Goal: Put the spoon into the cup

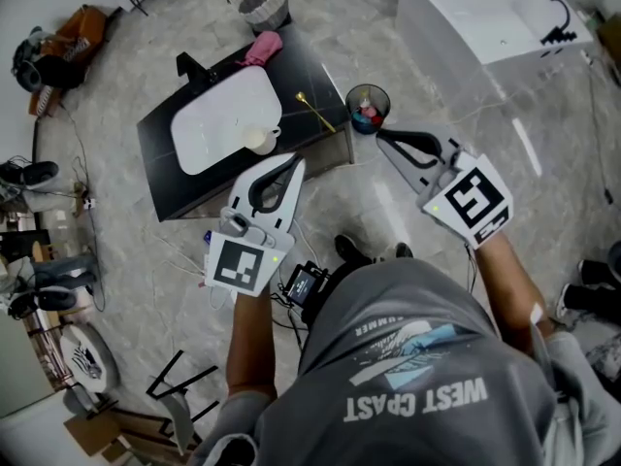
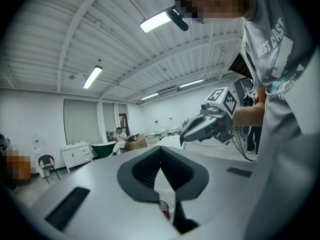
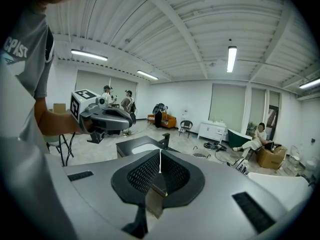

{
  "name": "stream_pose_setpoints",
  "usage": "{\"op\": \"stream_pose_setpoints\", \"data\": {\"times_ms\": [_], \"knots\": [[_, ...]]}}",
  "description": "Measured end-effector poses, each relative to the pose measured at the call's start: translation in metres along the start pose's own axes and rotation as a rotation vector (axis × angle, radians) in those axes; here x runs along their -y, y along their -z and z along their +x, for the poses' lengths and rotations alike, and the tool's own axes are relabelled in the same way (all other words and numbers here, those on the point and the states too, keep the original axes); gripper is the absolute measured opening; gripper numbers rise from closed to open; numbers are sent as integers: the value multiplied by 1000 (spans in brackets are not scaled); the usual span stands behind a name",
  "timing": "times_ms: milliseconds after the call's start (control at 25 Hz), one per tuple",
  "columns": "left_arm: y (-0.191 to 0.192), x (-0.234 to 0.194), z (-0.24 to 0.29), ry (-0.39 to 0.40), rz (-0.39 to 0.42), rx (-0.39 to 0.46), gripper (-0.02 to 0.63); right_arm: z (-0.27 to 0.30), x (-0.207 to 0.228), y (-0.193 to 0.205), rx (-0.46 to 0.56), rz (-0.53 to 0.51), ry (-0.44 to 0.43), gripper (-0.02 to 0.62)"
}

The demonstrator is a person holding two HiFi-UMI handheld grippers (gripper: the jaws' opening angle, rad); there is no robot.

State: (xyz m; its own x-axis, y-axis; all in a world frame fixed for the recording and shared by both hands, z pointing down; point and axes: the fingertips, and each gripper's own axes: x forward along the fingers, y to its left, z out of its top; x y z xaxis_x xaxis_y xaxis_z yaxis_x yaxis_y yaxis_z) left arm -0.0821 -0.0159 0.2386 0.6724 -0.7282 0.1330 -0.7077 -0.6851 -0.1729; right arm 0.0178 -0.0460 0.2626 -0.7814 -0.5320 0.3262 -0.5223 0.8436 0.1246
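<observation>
A gold spoon [image 1: 315, 112] lies on the right end of the black counter [image 1: 315, 71], clear of both grippers. A small white cup [image 1: 259, 140] stands at the front rim of the white basin [image 1: 223, 115]. My left gripper [image 1: 295, 161] hovers just right of that cup at the counter's front edge, jaws shut and empty; its tips [image 2: 160, 149] meet in its own view. My right gripper [image 1: 380, 135] hangs beside the counter's right corner, below a dark glass, also shut with nothing held, its tips [image 3: 160, 154] touching.
A dark glass [image 1: 368, 108] with coloured items stands on the floor by the counter's right corner. A pink object [image 1: 262, 47] and black tap [image 1: 191, 67] sit at the counter's back. A white basket [image 1: 263, 1] and white bathtub [image 1: 485, 13] stand beyond. Cables trail near my feet.
</observation>
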Motion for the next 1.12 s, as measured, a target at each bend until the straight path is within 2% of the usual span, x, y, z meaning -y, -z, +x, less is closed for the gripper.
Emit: {"op": "stream_pose_setpoints", "data": {"times_ms": [320,560,640,800,1120], "knots": [[10,-34,-5,41,1,22,3,30,-1,-10,-18,-2,45,32],[21,-63,-10,62,-29,60,3,53,-2,-17,-50,-22,84,32],[30,-73,-8,64,-62,80,3,64,0,-11,-79,-37,99,32],[56,-95,-13,40,-97,41,3,98,-5,1,-107,-4,70,32],[45,-100,20,11,-95,-9,3,104,33,-19,-73,4,-1,32]]}}
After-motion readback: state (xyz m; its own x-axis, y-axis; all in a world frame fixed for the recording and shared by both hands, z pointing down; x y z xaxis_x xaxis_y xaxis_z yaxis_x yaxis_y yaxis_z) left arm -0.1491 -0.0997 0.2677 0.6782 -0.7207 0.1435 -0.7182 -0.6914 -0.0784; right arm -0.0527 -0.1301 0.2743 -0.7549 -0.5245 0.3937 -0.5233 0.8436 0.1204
